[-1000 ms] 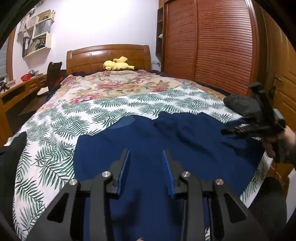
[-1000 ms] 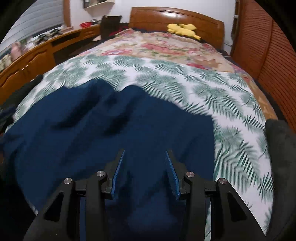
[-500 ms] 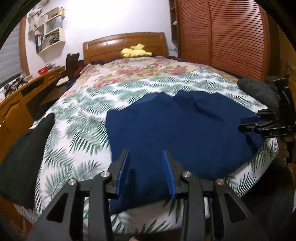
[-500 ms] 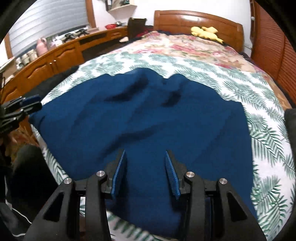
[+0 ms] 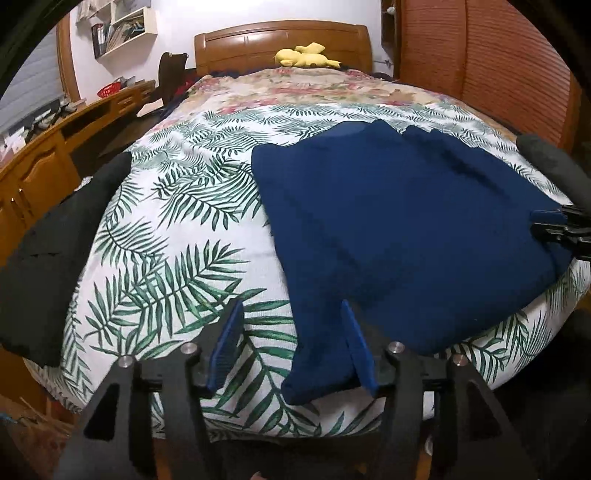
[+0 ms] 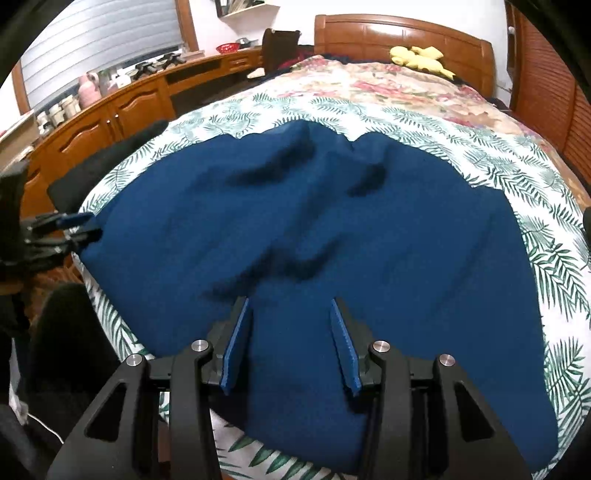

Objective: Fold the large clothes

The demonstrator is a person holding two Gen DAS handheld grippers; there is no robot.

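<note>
Blue garment corner between opening left gripper jaws

- Wooden headboard against a white wall, at the head of a bed spread with a palm-leaf print sheet.
- Slatted wooden wardrobe doors along one side.
- Long wooden cabinet counter opposite, below a window blind.
- White wall shelf with books.
</note>
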